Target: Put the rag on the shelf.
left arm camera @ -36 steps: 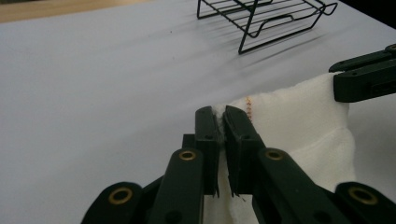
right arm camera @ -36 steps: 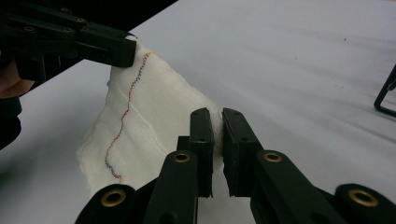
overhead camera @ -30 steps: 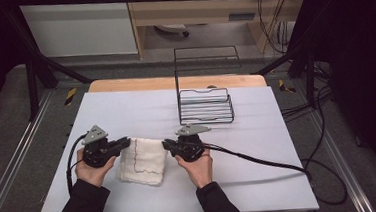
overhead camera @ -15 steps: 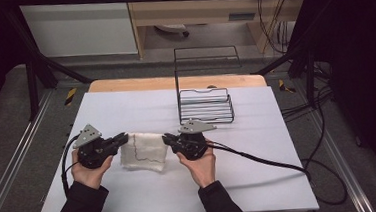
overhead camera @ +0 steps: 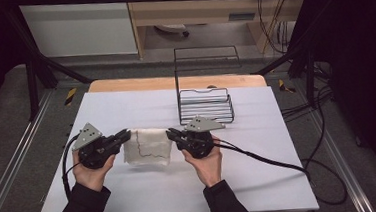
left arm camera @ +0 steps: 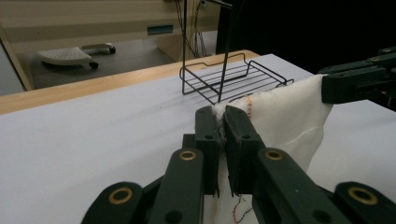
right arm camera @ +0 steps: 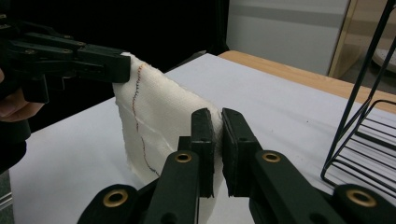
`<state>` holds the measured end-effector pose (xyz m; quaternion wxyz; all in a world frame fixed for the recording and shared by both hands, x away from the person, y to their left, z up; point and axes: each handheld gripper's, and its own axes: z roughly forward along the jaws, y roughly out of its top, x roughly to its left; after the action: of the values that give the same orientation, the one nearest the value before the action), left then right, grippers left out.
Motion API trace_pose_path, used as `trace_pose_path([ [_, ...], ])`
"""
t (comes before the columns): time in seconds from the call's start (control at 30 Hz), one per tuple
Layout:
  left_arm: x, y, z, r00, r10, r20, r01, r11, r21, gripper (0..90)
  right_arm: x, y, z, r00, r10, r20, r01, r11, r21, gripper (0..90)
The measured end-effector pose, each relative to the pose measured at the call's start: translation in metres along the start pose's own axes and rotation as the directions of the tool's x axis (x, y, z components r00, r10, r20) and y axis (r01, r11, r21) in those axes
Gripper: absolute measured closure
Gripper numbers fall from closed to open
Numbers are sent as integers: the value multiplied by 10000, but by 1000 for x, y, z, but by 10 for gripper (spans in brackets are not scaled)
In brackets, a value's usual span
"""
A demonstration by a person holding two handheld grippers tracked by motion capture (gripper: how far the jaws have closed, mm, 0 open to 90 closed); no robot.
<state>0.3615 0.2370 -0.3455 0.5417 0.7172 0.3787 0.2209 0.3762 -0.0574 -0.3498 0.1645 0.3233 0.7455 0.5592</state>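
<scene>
A white cloth (overhead camera: 147, 146) with a wavy dark stitched line hangs between my two grippers above the white table (overhead camera: 132, 200). My left gripper (overhead camera: 127, 134) is shut on the cloth's left top corner. In the left gripper view its jaws (left arm camera: 222, 126) pinch the cloth (left arm camera: 285, 116) edge. My right gripper (overhead camera: 170, 133) is shut on the right top corner. The right gripper view has the cloth (right arm camera: 159, 121) squeezed between its own jaws (right arm camera: 218, 128), with the other gripper (right arm camera: 70, 58) holding the far corner. The cloth's lower edge droops toward the table.
A black wire rack (overhead camera: 205, 105) with a tall upright back frame stands just behind the right gripper. A wooden strip (overhead camera: 174, 83) edges the table's far side. A black cable (overhead camera: 275, 162) trails right from the right gripper across the table.
Both grippers have lifted the cloth off the table and spread slightly apart. The cloth, earlier lying crumpled flat, now hangs stretched between them.
</scene>
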Motion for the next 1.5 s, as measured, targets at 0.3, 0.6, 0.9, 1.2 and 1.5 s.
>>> trace_pose_path([
  [0.3,-12,14,6,9997,228,88,-224,9988,-437,843,-3,14,-19,9990,-353,262,362,9987,-355,842],
  [0.6,-20,23,11,9992,366,150,-354,9964,-766,843,-6,23,-33,9969,-626,474,655,9959,-624,842],
  [0.9,-29,35,19,9989,402,245,-369,9921,-1200,843,-12,33,-47,9931,-842,812,917,9913,-944,842],
  [1.2,-34,47,25,9986,386,356,-327,9873,-1555,843,-17,40,-59,9898,-977,1038,1103,9863,-1230,843],
  [1.5,-39,61,31,9977,523,440,-439,9839,-1735,843,-22,47,-67,9882,-964,1194,1133,9831,-1437,842],
])
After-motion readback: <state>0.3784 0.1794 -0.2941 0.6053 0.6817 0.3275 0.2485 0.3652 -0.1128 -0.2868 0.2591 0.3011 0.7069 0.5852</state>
